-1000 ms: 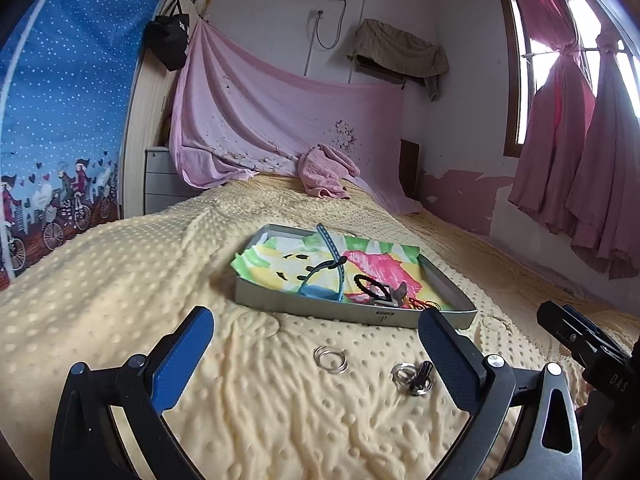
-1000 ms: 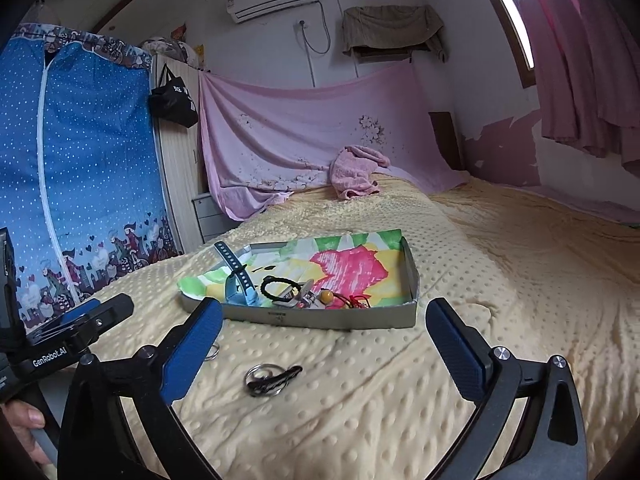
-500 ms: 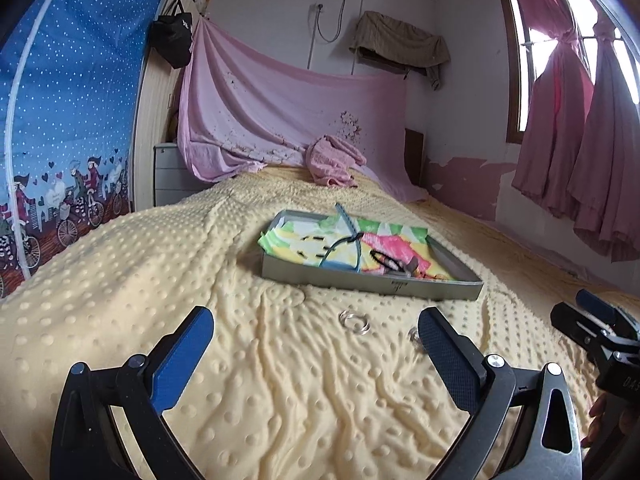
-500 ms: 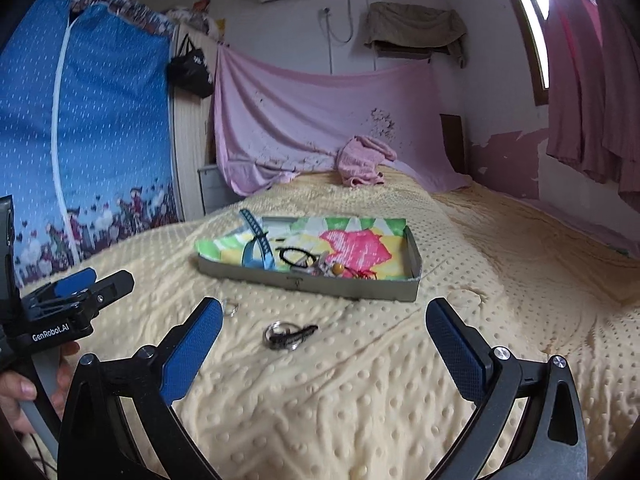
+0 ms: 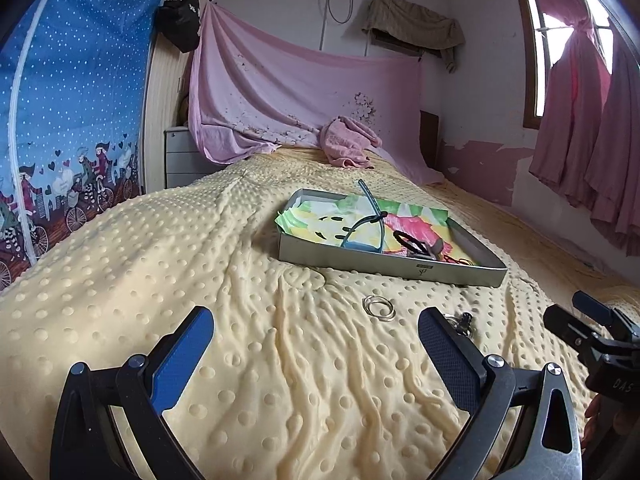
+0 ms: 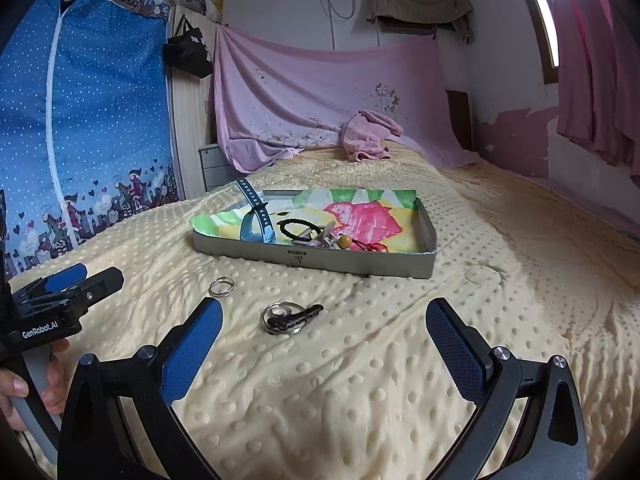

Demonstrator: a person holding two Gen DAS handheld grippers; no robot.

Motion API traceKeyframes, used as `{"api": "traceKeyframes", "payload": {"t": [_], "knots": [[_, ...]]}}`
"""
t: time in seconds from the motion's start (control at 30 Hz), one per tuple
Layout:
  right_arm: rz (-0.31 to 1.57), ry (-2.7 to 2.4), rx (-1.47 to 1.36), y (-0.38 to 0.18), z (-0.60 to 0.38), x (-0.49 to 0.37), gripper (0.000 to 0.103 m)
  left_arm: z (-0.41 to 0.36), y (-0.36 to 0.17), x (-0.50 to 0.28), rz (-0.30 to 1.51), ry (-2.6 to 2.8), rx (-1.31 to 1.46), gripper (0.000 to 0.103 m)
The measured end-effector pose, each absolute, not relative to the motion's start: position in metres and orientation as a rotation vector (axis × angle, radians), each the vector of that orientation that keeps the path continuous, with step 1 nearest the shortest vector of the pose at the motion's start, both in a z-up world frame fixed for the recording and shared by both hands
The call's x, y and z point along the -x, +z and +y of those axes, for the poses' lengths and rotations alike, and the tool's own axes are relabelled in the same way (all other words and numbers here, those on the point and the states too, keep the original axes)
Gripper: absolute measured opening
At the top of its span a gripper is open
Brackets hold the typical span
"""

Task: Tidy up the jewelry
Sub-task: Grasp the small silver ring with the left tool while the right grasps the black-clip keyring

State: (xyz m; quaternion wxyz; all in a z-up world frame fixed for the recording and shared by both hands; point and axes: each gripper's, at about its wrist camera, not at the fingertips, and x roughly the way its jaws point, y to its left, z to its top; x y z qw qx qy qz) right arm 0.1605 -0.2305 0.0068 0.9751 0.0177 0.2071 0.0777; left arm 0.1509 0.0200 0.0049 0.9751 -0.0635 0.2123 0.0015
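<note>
A grey metal tray point(image 5: 384, 266) point(image 6: 320, 262) lined with bright paper lies on the yellow dotted blanket. In it are a blue watch strap point(image 5: 374, 222) point(image 6: 256, 216), a black hair tie point(image 6: 298, 227) and small trinkets. In front of the tray lie a pair of thin silver rings point(image 5: 379, 307) point(image 6: 221, 286) and a key ring with a dark clip point(image 6: 290, 317), half hidden behind my left finger in the left wrist view point(image 5: 462, 320). My left gripper point(image 5: 316, 352) is open and empty, low over the blanket. My right gripper point(image 6: 324, 350) is open and empty, just short of the key ring.
A pink towel point(image 6: 370, 136) lies at the head of the bed under a hung pink sheet. A blue fabric wardrobe point(image 6: 92, 128) stands at left, pink curtains point(image 5: 576, 136) at right. A hand point(image 6: 24, 384) holds the left gripper's handle.
Both grippers have drawn back and dropped lower over the blanket; the tray and loose rings look farther off. Both stay open. Nothing on the bed has moved.
</note>
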Motion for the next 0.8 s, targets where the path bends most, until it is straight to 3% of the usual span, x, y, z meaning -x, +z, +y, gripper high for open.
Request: {"api": "traceKeyframes", "payload": {"t": [0.47, 0.53, 0.6, 0.63, 0.67, 0.8], "knots": [[0.508, 0.218, -0.015, -0.015, -0.222, -0.209, 0.1, 0.022, -0.009, -0.208, 0.524, -0.059, 0.19, 0.102], [0.524, 0.233, -0.016, -0.019, -0.22, -0.215, 0.099, 0.019, -0.011, -0.215, 0.539, -0.085, 0.191, 0.096], [0.542, 0.248, -0.017, -0.023, -0.218, -0.221, 0.091, 0.016, -0.014, -0.224, 0.564, -0.12, 0.195, 0.084], [0.556, 0.259, -0.017, -0.026, -0.216, -0.225, 0.083, 0.015, -0.015, -0.228, 0.577, -0.137, 0.201, 0.081], [0.567, 0.264, -0.017, -0.028, -0.215, -0.227, 0.076, 0.015, -0.017, -0.233, 0.593, -0.159, 0.213, 0.074], [0.62, 0.295, -0.03, -0.038, -0.213, -0.238, 0.069, 0.012, -0.026, -0.248, 0.649, -0.247, 0.257, 0.048]]}}
